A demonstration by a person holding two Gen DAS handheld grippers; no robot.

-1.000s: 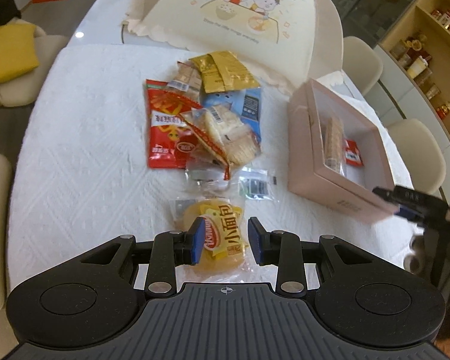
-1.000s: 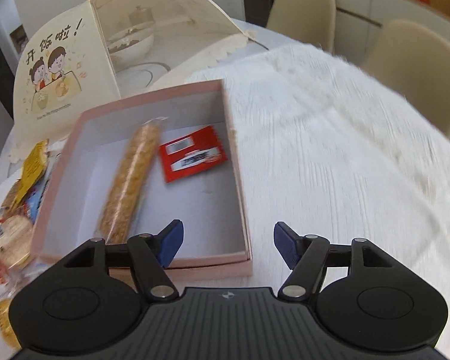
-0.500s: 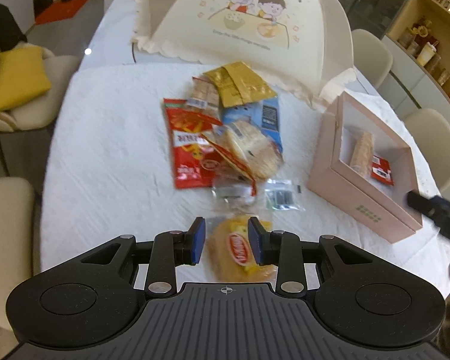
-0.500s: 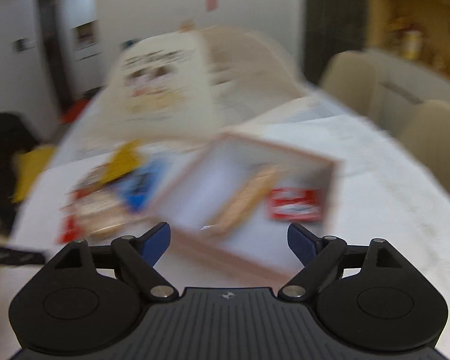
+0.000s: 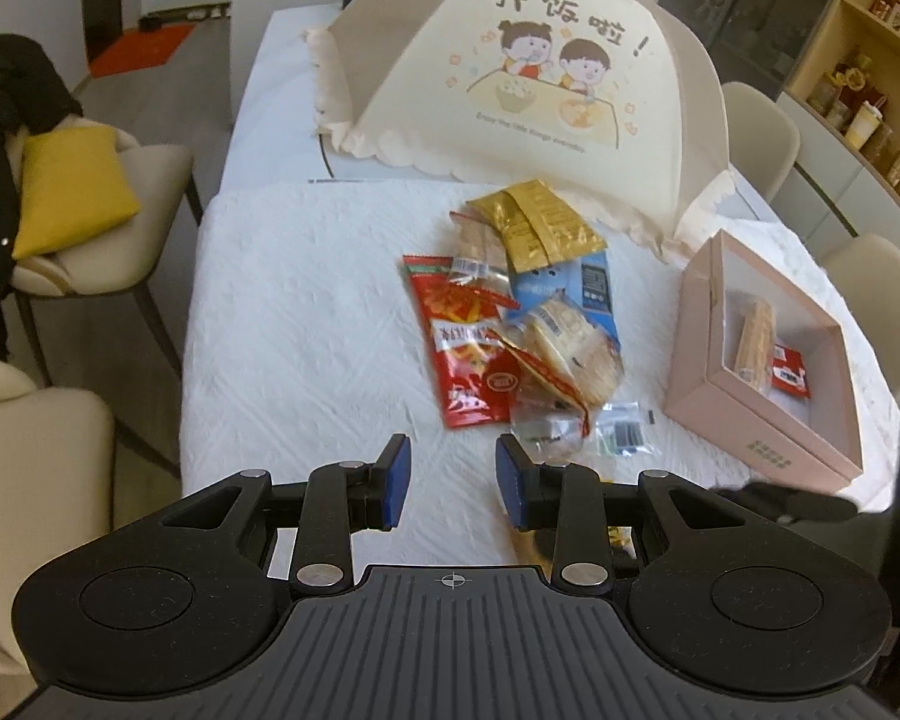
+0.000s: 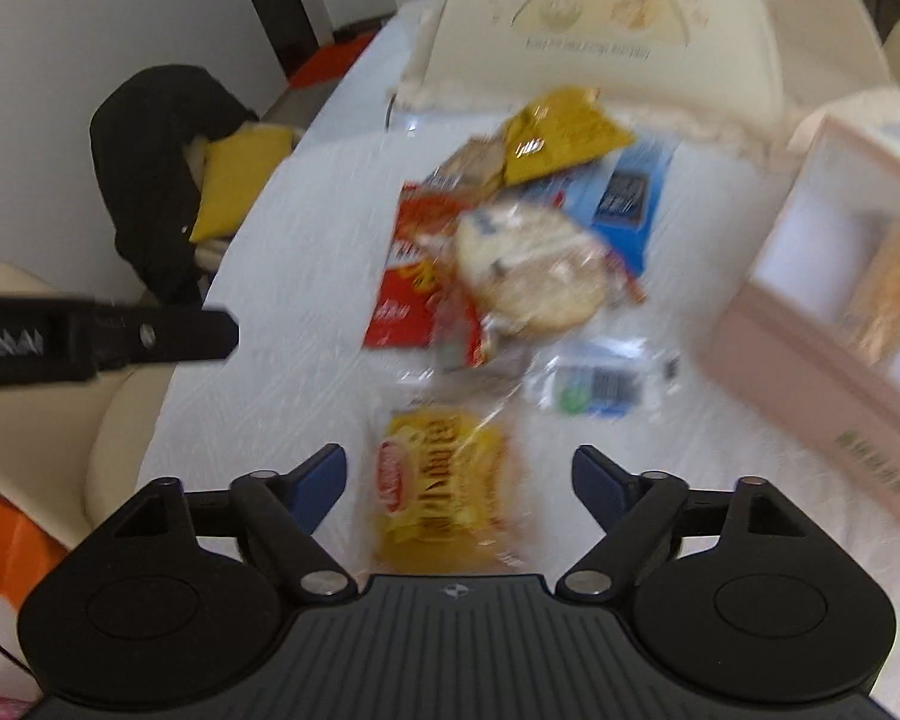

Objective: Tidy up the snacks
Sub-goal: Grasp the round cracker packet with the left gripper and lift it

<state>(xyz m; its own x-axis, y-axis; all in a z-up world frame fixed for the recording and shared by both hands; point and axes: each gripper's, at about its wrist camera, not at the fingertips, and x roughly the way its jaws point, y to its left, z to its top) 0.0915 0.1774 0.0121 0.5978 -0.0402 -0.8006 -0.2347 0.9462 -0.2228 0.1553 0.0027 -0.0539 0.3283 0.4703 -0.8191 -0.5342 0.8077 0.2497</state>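
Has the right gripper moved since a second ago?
Yes. The right gripper swung from over the pink box, leftward, to the yellow bread packet.

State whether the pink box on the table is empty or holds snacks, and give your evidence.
Holds snacks. The open pink box contains a long cracker pack and a small red packet; much white floor remains bare.

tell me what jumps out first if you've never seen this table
The big cream food cover with two cartoon children fills the far end of the table. In front of it lies a bright snack pile on the white cloth, with an open pink box to its right holding two items.
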